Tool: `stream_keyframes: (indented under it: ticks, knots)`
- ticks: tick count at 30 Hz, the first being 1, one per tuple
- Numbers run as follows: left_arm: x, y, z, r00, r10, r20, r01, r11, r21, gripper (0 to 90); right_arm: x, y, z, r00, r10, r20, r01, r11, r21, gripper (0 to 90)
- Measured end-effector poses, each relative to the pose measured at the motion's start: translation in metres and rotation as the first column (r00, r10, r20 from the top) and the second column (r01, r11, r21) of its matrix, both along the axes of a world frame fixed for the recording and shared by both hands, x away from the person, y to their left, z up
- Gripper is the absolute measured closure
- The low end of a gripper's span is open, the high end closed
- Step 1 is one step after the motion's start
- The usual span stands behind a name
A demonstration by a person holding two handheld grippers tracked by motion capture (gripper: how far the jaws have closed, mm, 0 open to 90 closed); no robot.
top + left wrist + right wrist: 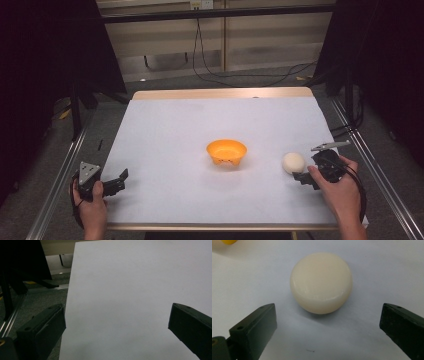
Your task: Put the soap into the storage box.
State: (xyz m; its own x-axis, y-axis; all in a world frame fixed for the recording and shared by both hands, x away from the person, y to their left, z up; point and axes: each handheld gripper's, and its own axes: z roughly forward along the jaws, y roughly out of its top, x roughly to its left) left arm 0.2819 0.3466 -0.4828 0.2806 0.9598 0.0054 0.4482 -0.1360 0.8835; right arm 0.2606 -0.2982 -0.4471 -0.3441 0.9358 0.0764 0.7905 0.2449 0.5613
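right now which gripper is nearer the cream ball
Right. The right gripper sits just beside the cream ball, jaws open toward it. The left gripper is at the table's opposite near corner, beyond the orange bowl.

The table (150, 150) is covered in matt white paper, with a pale wood edge at the far side. The cream puck (321, 282) looks smooth and slightly glossy, the orange bowl (226, 151) like smooth plastic. The right gripper (328, 326) has matt black plastic jaws.

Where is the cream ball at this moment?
In the high view, the cream ball lies on the white table cover, right of the orange bowl, just ahead of the open right tool.
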Motion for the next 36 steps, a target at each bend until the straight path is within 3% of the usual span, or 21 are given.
stream_keyframes:
  ticks: [17,22,32,36]
  knots:
    - [0.0,0.0,0.0,1.0,-0.003,-0.002,0.003,1.0,-0.001,1.0,0.02,0.011,0.001,0.9969,-0.014,-0.077,0.014,1.0,-0.001,0.6]
    - [0.0,0.0,0.0,1.0,-0.001,-0.004,0.001,1.0,-0.006,1.0,0.026,0.019,-0.002,0.9952,-0.047,-0.086,0.044,0.998,-0.042,5.2]
    - [0.001,0.0,0.0,1.0,-0.002,-0.007,0.002,1.0,-0.003,1.0,0.033,0.028,-0.001,0.9944,-0.053,-0.092,0.049,0.998,-0.048,10.5]
    - [0.001,0.0,0.0,1.0,-0.001,-0.007,0.001,1.0,-0.005,1.1,0.036,0.03,0.0,0.9912,-0.089,-0.098,0.083,0.995,-0.059,16.4]
